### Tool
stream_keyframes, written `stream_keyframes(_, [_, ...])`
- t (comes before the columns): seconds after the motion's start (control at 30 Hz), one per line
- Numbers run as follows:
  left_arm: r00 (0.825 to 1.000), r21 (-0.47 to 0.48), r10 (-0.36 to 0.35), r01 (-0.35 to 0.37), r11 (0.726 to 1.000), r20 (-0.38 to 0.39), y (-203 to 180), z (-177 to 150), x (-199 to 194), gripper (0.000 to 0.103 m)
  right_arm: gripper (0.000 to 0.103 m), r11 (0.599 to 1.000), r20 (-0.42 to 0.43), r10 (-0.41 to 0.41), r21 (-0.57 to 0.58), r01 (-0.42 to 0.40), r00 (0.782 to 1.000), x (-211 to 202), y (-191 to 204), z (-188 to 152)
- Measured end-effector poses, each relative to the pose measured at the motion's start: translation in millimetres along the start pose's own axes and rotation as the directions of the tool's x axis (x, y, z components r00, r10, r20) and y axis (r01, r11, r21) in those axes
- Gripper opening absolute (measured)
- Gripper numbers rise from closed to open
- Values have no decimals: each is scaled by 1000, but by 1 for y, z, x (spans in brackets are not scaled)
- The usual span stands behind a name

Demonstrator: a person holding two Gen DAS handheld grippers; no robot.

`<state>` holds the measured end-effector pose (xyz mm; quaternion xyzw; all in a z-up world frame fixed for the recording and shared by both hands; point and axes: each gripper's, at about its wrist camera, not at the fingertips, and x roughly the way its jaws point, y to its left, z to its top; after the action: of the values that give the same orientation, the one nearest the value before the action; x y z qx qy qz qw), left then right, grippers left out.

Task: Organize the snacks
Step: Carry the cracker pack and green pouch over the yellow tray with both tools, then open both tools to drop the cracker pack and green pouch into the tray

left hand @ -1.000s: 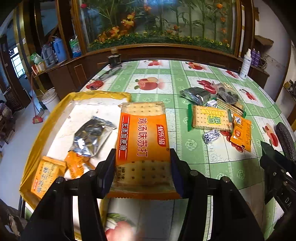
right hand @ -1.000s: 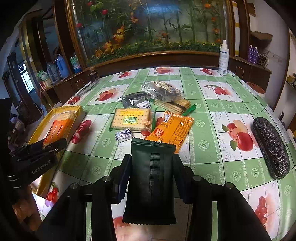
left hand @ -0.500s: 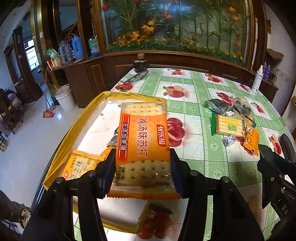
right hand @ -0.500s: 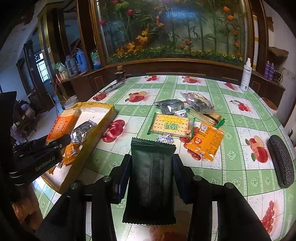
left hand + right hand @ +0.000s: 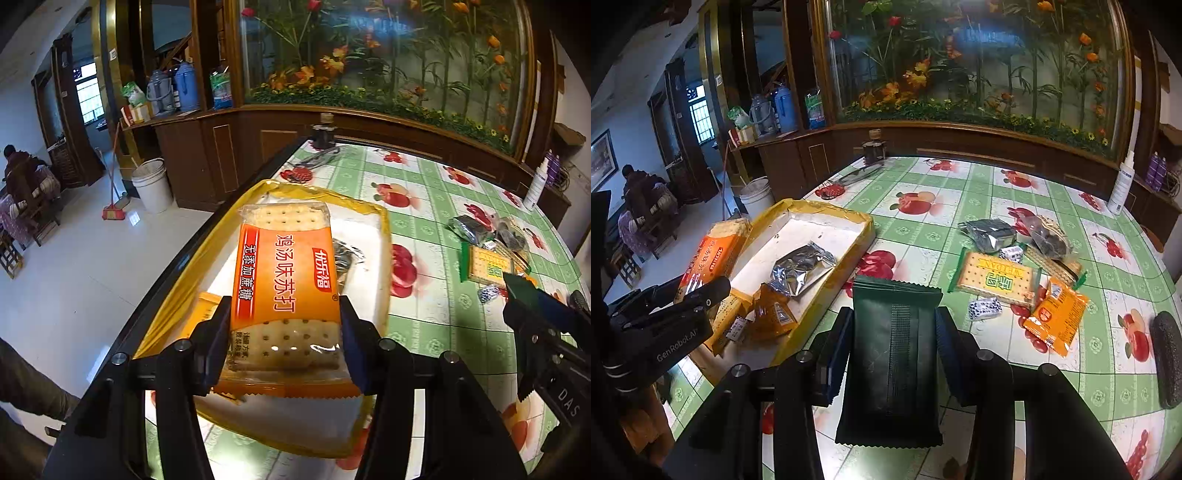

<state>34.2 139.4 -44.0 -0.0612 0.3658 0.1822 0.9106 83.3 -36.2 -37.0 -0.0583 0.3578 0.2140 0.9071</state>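
Observation:
My left gripper [image 5: 284, 325] is shut on an orange cracker pack [image 5: 286, 280], held over the yellow-rimmed white tray [image 5: 373, 210] at the table's left edge. The right wrist view shows that pack [image 5: 713, 254] beside the tray [image 5: 827, 206]. My right gripper [image 5: 892, 339] is shut on a dark green snack pouch [image 5: 894, 354], above the tablecloth just right of the tray. Inside the tray lie a silver foil pack [image 5: 801, 266] and small orange packs [image 5: 772, 314].
More snacks lie at the table's middle right: a green-and-yellow cracker pack [image 5: 995, 277], an orange packet [image 5: 1056, 317], silver [image 5: 990, 232] and clear bags, small wrapped candies [image 5: 984, 308]. A black case [image 5: 1167, 354] lies far right, a white bottle [image 5: 1121, 184] at the back.
Both grippers have carried their packs leftward toward the tray. The cracker pack now hangs over the tray's left part, and the green pouch has come close to the tray's right rim.

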Motion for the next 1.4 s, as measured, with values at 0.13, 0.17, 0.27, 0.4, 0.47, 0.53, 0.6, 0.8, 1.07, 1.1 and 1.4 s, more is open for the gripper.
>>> stream_keyframes(0.13, [1000,-20,18,-18,1000,-2,13,0,3,53,45,1000,4,16,-26,-16,1000,8,16,10])
stream_keyframes(0.17, [1000,-25,21,-21,999,-3,16,0,3,53,45,999,4,21,-33,-21,1000,11,20,13])
stream_keyframes(0.27, [999,-35,34,-34,999,-3,23,-1,5,53,45,998,4,35,-52,-35,999,19,31,20])
stream_keyframes(0.4, [999,-46,46,-46,998,-4,32,-1,7,53,45,996,-1,58,-72,-58,998,31,45,27])
stream_keyframes(0.47, [999,-53,52,-52,997,-6,37,-1,9,53,45,995,-3,68,-76,-68,998,37,50,30])
stream_keyframes(0.53, [998,-58,57,-57,997,-7,41,0,11,53,45,992,-4,93,-81,-93,996,43,55,33])
stream_keyframes(0.6, [998,-60,60,-60,996,-9,42,0,12,53,45,991,-4,105,-87,-105,994,47,59,36])
stream_keyframes(0.8, [998,-55,56,-56,997,-17,43,0,17,53,45,986,-13,132,-103,-132,991,66,73,45])
stream_keyframes(1.07, [999,-35,46,-47,998,-27,34,4,27,53,45,983,-35,143,-113,-146,989,98,82,63])
stream_keyframes(1.1, [999,-33,45,-46,998,-30,32,5,29,53,45,983,-41,144,-112,-148,989,103,82,65])
stream_keyframes(1.4, [998,-14,40,-41,999,-46,25,11,45,53,45,983,-68,150,-100,-157,986,135,82,77])
